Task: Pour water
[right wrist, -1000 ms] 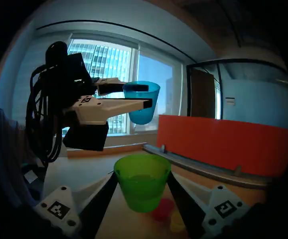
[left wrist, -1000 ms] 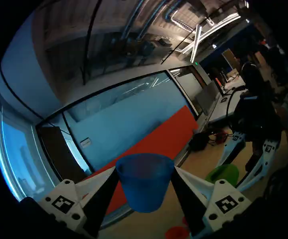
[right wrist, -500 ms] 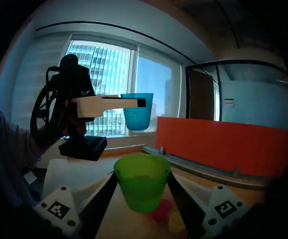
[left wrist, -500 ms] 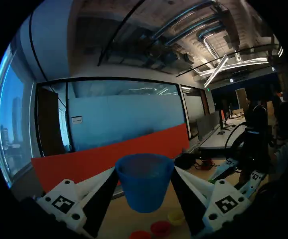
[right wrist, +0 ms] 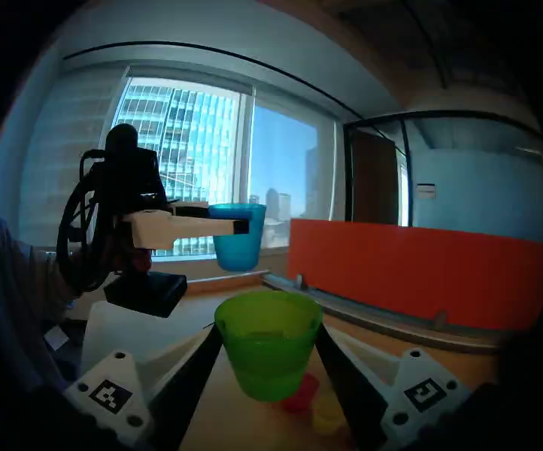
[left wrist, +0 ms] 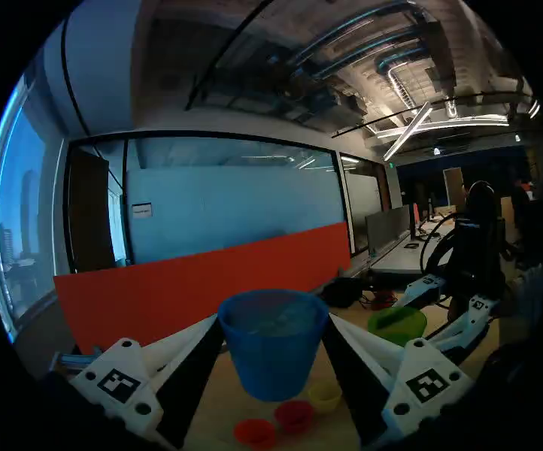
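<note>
Clamps a blue cup (left wrist: 273,353) upright between the left gripper's (left wrist: 271,323) jaws, apparently with water inside. Clamps a green cup (right wrist: 268,353) likewise in the right gripper (right wrist: 268,331), well apart from the blue one. Risks spilling past the green rim if tipped before closing that gap, or squeezing the tapered plastic loose. Below, small red cups (left wrist: 294,413) and a yellow cup (left wrist: 324,392) on a wooden tabletop (right wrist: 226,425); beyond, an orange partition (left wrist: 196,289) and city windows (right wrist: 189,150)

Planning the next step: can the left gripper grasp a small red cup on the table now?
Probably not: the left gripper is shut on the blue cup, leaving no room for a red cup.
</note>
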